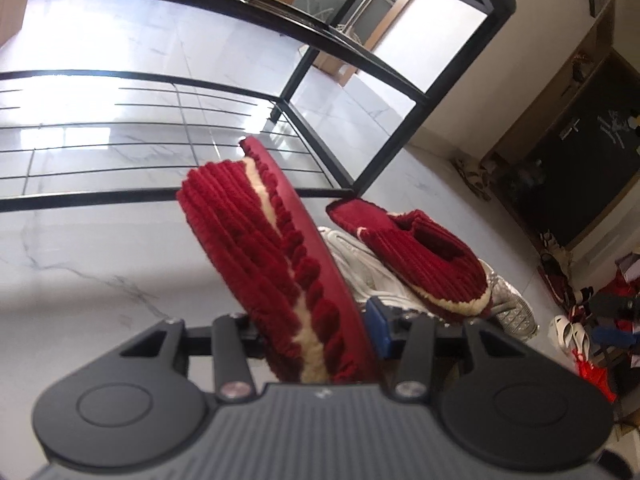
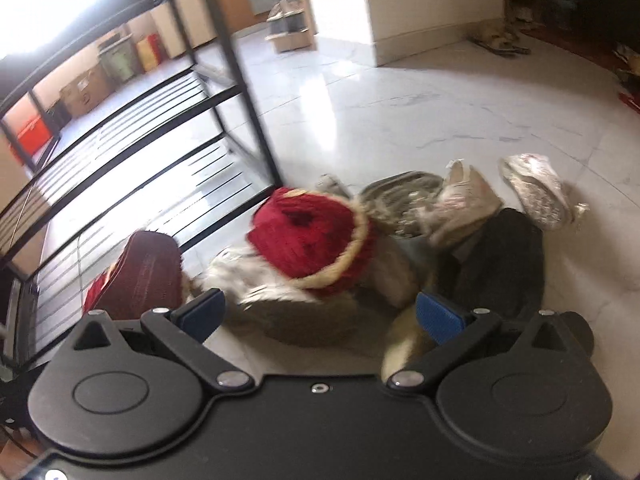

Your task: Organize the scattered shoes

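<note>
**One red slipper in my left claw, its mate on the pile**

My left claw (image 1: 316,332) is clamped narrowly on a red slipper (image 1: 276,248), held on edge with its sole turned right, just in front of the black shoe rack (image 1: 352,184). My right claw (image 2: 320,316) stands wide apart with nothing between its blue pads (image 2: 438,316). It hangs over the shoe pile (image 2: 400,240) on the floor (image 2: 400,112), right of the rack's corner post. The second red slipper (image 2: 312,236) lies on top of that pile, close to the rack's foot, with white sneakers (image 2: 464,200) and a dark shoe (image 2: 500,256) farther from the rack.
</note>
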The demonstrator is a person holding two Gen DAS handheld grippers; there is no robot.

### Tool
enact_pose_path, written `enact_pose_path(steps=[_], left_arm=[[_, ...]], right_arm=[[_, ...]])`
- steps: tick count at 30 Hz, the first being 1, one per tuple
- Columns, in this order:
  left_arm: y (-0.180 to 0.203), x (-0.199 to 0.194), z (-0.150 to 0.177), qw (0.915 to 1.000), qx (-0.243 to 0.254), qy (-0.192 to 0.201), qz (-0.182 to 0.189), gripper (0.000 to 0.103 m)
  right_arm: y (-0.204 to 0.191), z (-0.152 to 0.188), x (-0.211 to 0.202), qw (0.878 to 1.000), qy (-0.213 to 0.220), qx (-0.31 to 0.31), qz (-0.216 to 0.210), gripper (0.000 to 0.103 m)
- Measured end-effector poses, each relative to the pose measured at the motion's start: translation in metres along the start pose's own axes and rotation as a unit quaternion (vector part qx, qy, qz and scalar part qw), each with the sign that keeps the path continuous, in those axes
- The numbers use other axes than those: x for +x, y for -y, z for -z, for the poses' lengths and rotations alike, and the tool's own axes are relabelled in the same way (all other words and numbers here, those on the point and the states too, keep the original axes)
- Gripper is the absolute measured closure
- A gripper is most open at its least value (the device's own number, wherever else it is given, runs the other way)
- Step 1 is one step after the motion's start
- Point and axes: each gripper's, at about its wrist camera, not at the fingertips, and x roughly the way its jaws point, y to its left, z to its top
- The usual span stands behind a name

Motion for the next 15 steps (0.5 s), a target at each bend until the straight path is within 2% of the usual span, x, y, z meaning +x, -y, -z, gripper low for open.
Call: enact_pose_path(steps=[6,10,15], left_arm=[[-0.036,-0.012,0.008,0.9994,-0.014,-0.008,-0.031,0.06],[-0.065,-0.014,0.011,0.9975,-0.049,-0.023,-0.046,0.061],[-0.079,-0.013,0.014,0.9949,-0.071,-0.017,-0.069,0.06]], right_arm=[[-0.057,-0.01,0.004,0.999,0.012,-0.031,-0.024,0.0],[-0.098,-0.02,0.014,0.998,0.011,-0.024,-0.065,0.0],[-0.147,-0.028,0.037,0.994,0.005,-0.022,-0.107,0.0]])
